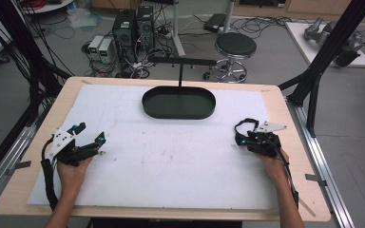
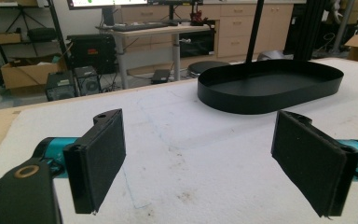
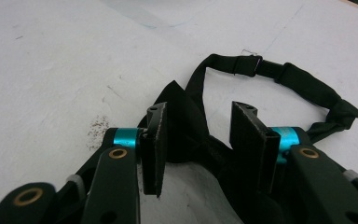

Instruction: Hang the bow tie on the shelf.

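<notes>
Right gripper view: right gripper (image 3: 198,140), jaws partly spread, straddles a black fabric strap (image 3: 279,74), pads not pressing. Left gripper (image 2: 214,163) gapes wide, nothing between its pads.

A black oval tray (image 1: 179,108) sits at the desk's (image 1: 38,142) far edge; a round stool (image 1: 235,46) stands beyond it.

Black fabric strap (image 3: 279,74) looped beyond and between black jaws with teal collars and brass-coloured rivets. White table cover (image 3: 51,56) beneath, speckled with small dark stains left of the jaws. Black oval tray (image 2: 270,86) far ahead of the other black jaws.
</notes>
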The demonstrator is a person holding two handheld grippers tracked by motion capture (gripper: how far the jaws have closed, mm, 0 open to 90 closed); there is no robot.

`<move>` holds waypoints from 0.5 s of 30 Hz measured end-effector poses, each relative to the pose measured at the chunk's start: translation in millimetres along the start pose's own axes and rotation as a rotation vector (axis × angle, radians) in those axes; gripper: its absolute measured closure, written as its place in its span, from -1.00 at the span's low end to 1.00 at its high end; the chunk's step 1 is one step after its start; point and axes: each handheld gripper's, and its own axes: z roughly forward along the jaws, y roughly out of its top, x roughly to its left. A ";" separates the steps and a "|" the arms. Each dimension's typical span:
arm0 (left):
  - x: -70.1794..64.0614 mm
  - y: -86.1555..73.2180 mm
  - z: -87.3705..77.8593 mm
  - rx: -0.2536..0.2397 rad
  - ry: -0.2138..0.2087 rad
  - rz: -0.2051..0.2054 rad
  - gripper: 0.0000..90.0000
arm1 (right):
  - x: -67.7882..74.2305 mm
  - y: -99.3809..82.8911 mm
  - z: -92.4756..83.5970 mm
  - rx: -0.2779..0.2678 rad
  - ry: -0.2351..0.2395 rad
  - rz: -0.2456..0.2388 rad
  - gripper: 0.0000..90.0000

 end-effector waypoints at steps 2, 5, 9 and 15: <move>0.0 0.0 0.1 0.000 -0.001 0.000 -0.60 | 1.6 0.2 0.0 0.013 -0.007 -0.002 0.37; -0.1 0.0 0.0 0.000 -0.001 0.002 -0.60 | 1.2 -0.1 0.3 0.013 -0.005 0.000 0.44; -0.1 0.1 -0.2 0.003 -0.002 0.005 -0.60 | 1.6 0.1 0.0 0.018 -0.014 -0.001 0.53; -0.2 0.1 -0.1 0.001 -0.010 0.001 -0.60 | 6.3 2.5 -1.0 0.029 -0.044 -0.005 0.71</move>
